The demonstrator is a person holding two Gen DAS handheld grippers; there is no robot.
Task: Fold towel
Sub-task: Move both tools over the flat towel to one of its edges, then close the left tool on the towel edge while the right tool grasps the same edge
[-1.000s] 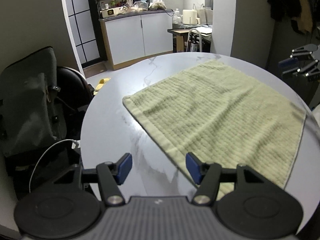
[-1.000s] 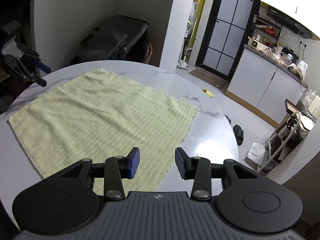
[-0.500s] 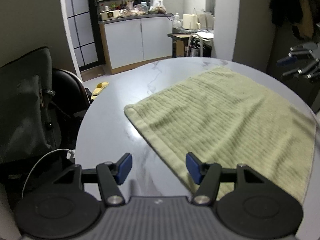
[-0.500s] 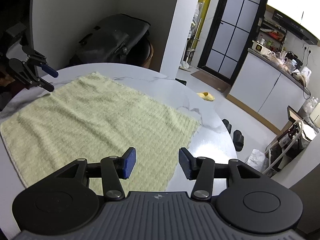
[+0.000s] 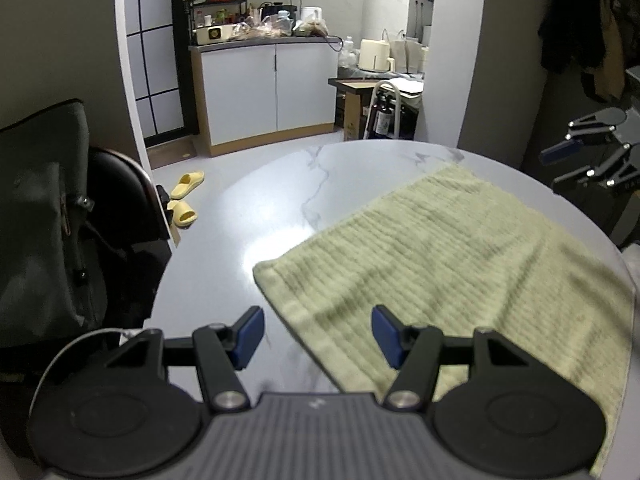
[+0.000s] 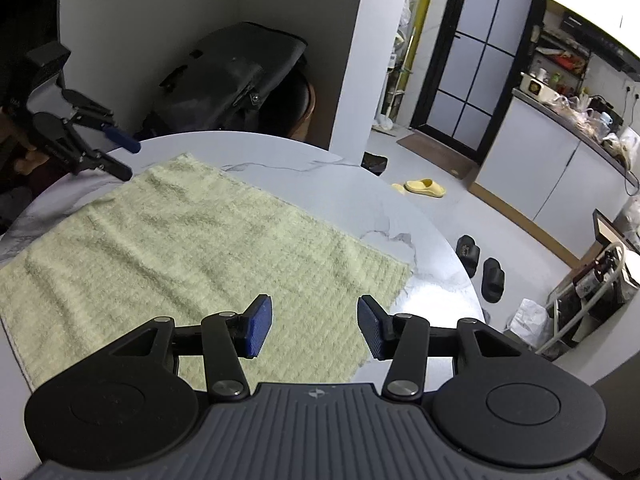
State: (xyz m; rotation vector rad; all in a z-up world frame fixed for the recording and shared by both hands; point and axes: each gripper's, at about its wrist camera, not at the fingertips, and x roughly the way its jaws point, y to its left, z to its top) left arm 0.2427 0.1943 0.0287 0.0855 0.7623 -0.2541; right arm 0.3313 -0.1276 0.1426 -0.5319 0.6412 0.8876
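Pale green ribbed towel [image 5: 460,264] lies flat, unfolded on round grey marble table [image 5: 256,216], under both claws. Left gripper [image 5: 318,334] wide, empty; right gripper [image 6: 314,326] wide, empty. 0 folds done.

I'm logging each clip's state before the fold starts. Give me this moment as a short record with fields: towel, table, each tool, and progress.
towel: green towel, spread flat in one layer, a few soft wrinkles
table: round marble-look table, towel lying on it
left tool: left tool open, holding nothing, above the towel's near corner
right tool: right tool open, holding nothing, above the towel's edge
progress: no fold made yet, no corner gripped
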